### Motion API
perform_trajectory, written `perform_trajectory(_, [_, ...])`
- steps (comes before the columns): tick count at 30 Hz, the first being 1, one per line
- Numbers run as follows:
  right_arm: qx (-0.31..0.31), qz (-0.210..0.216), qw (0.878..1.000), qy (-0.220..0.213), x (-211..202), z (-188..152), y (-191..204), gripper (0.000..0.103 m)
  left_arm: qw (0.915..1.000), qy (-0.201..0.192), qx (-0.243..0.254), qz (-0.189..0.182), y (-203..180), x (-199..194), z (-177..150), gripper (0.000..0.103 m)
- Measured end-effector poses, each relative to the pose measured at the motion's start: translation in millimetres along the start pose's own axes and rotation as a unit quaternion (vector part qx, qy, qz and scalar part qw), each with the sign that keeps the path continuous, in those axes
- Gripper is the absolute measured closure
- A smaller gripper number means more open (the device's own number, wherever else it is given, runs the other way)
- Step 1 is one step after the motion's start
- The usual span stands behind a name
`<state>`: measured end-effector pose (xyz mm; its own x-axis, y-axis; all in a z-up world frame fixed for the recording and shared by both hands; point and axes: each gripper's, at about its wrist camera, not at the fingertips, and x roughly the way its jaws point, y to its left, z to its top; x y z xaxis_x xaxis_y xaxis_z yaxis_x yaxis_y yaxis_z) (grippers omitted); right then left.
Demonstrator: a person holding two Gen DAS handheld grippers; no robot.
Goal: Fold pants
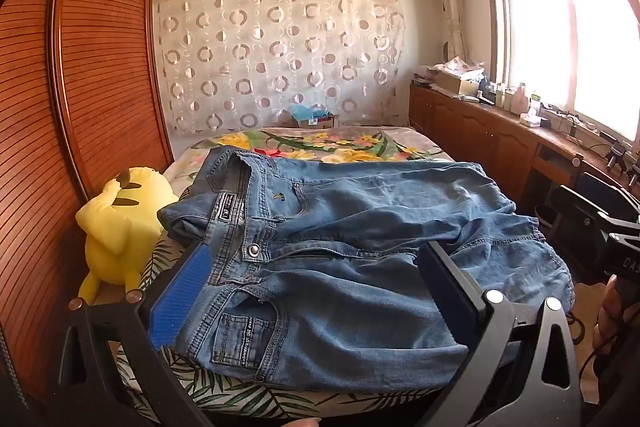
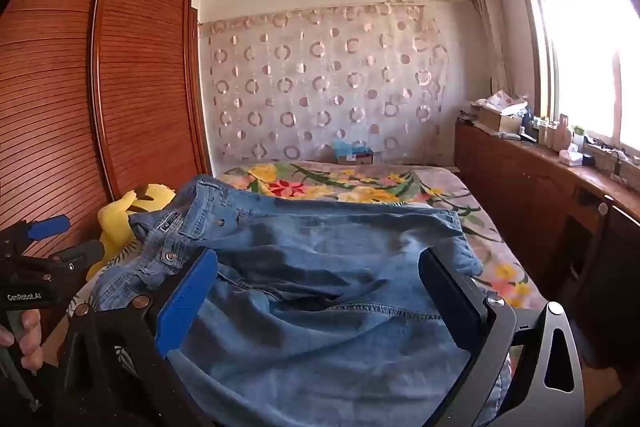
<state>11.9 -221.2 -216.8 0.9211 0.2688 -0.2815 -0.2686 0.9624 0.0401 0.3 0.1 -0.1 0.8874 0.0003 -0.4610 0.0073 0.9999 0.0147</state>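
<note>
Blue jeans [image 1: 340,239] lie on the bed, folded over, waistband with metal button to the left, legs running right. My left gripper [image 1: 312,259] is open, its fingers wide apart over the waistband end, holding nothing. The jeans also fill the right wrist view [image 2: 320,267]. My right gripper [image 2: 320,275] is open over the leg part, its fingers wide apart and empty. The left gripper shows at the left edge of the right wrist view [image 2: 48,239]; the right gripper's body shows at the right edge of the left wrist view [image 1: 616,227].
A yellow plush toy [image 1: 120,227] sits at the bed's left edge beside a wooden wardrobe [image 1: 80,87]. The floral bedspread [image 1: 320,143] stretches beyond the jeans. A wooden cabinet [image 1: 500,131] with clutter runs along the window at the right.
</note>
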Motion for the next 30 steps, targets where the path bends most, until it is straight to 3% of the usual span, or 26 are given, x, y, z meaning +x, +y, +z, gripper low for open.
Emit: perform_trajectory(30, [-0.011,0.004,1.000,0.001,-0.4,-1.6,3.8,0.002,1.0000,-0.004,0.003,0.002,-0.3,-0.5,0.0,0.000])
